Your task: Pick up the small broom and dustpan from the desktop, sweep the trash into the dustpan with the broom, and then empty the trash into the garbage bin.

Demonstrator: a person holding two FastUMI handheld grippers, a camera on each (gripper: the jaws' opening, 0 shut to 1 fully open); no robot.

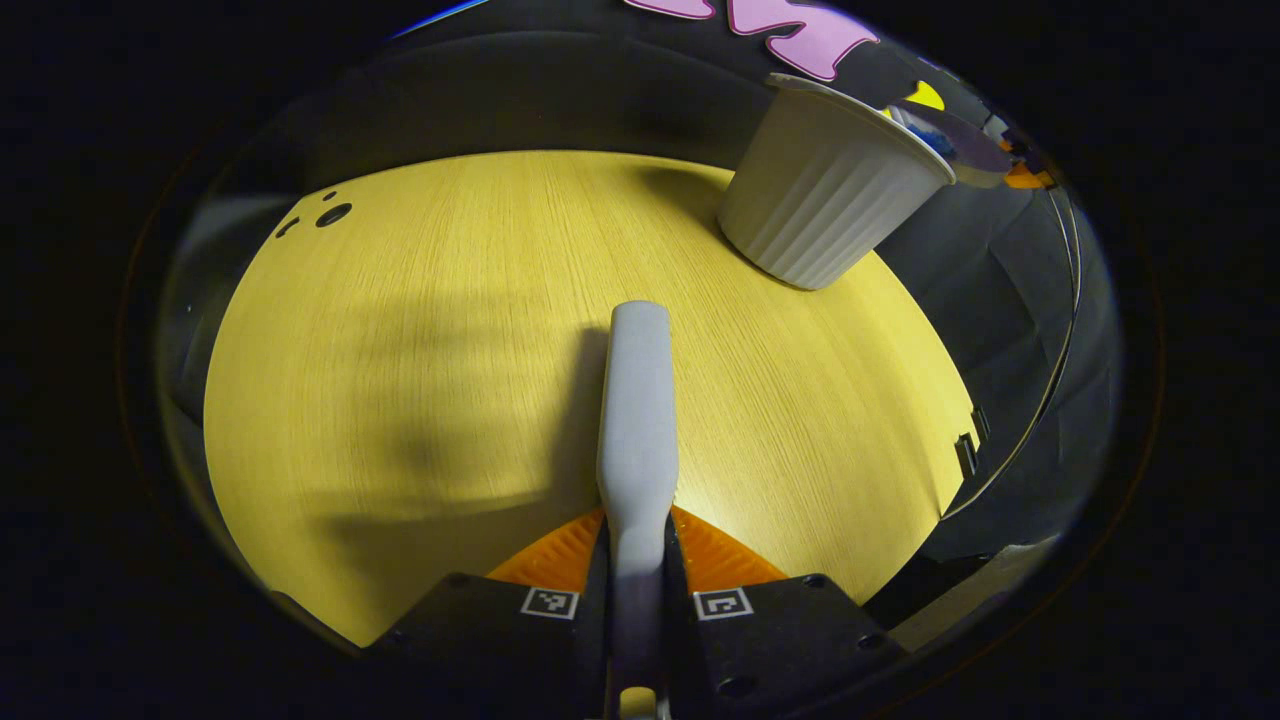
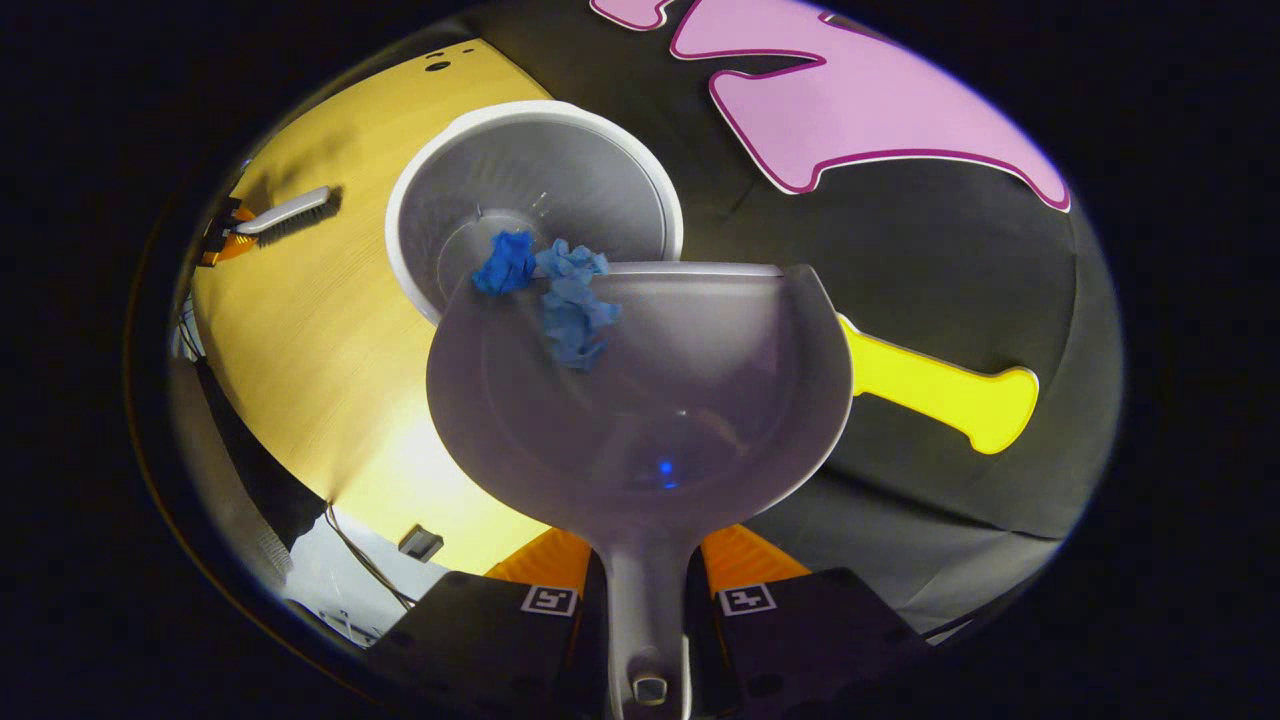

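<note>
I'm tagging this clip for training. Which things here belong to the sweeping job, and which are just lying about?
Job:
broom, in the left gripper
dustpan, in the right gripper
blue trash
garbage bin

Lying about:
cables off the desk's edge

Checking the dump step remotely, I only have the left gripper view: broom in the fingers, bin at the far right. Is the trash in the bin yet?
Observer: Not all. In the right gripper view, blue paper scraps sit at the front lip of the dustpan, right over the bin's opening.
Operator: Dustpan held properly?
Observer: Its handle runs between the right gripper's fingers, which are closed on it.
Operator: Anything already inside the bin?
Observer: Its inside wall looks bare where visible; the dustpan hides the near part.
</note>
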